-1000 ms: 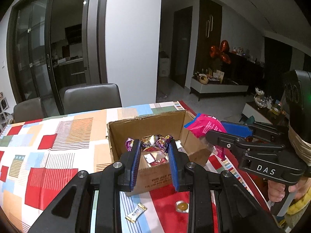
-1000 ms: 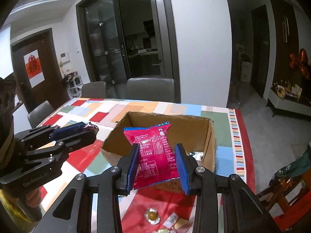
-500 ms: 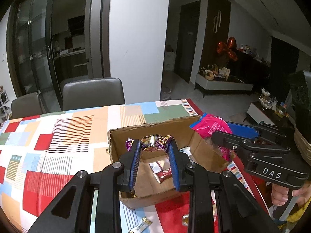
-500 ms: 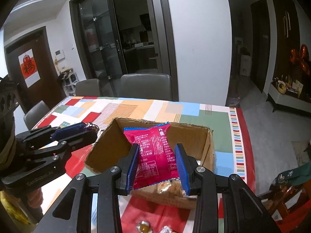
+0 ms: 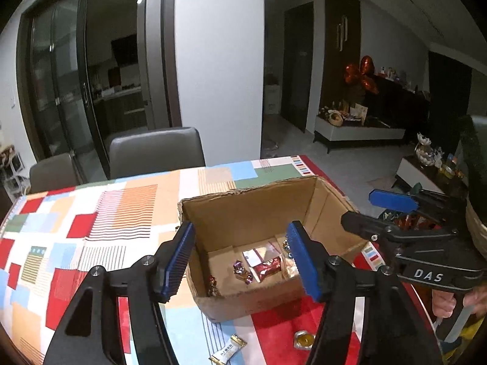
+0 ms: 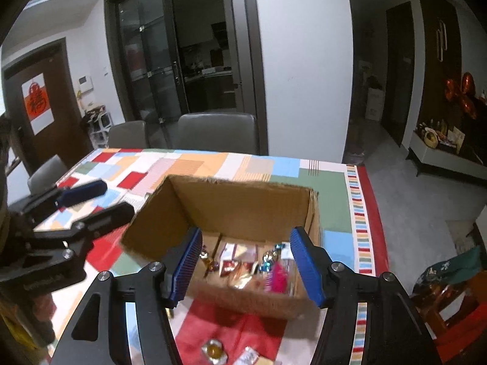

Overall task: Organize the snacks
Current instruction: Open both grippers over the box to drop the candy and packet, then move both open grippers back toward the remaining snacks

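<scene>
Left gripper (image 5: 242, 258) and right gripper (image 6: 245, 263) both over the open brown cardboard box (image 5: 243, 210), jaws apart and opening, nothing between them. Pink snack packet (image 6: 278, 278) and foil-wrapped candies (image 5: 242, 270) lie in the box below the jaws, on the patchwork-cloth counter (image 5: 91, 213).

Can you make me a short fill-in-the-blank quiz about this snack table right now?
1. The snacks lie inside a ____ box.
2. Nothing sits between the fingers of the left gripper or the ____ gripper.
3. The round gold-wrapped candy rests on the ____, outside the box.

Missing words: cardboard; right; tablecloth
</scene>
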`<state>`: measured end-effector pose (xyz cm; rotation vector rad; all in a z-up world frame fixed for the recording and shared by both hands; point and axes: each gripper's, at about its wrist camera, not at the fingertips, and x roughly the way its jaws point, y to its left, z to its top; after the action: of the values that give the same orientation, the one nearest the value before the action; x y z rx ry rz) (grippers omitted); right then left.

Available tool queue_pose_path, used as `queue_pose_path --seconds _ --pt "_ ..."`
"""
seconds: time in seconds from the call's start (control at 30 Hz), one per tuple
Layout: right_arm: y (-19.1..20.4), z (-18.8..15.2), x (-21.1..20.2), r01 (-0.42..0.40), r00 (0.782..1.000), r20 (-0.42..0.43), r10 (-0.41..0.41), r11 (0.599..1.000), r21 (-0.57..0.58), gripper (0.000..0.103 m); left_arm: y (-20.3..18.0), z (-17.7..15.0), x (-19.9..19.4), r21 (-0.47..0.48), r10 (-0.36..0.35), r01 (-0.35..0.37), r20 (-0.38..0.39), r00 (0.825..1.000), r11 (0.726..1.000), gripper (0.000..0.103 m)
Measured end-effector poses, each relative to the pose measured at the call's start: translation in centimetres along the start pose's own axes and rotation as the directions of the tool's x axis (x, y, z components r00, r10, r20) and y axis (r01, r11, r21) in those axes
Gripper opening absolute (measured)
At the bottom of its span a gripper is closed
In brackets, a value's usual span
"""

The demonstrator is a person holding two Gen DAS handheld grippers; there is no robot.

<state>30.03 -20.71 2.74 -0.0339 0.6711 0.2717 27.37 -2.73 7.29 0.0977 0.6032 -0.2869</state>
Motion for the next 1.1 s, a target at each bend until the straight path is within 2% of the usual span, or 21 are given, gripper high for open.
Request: queue_pose_path --seconds 0.33,0.63,1.1 --pt "-0.1 -4.4 -2.7 -0.010 1.000 -0.015 0.009 0.998 -0.062 0.061 -3.2 -3.2 -3.0 0.075 -0.034 0.031 0.032 0.999 0.997 0.063" --pt "-0.7 -8.2 -3.8 -0.009 0.999 -0.052 0.004 0.996 -0.089 0.061 -5.8 -6.1 -3.1 0.145 -0.056 0.054 0.009 0.998 0.988 0.063" --pt "-2.0 -13.7 -1.3 -0.023 0.982 -0.188 0.003 0.994 -0.106 0.061 -7.6 -11.4 0.0 0.164 -0.097 0.119 -0.137 0.986 0.979 0.062"
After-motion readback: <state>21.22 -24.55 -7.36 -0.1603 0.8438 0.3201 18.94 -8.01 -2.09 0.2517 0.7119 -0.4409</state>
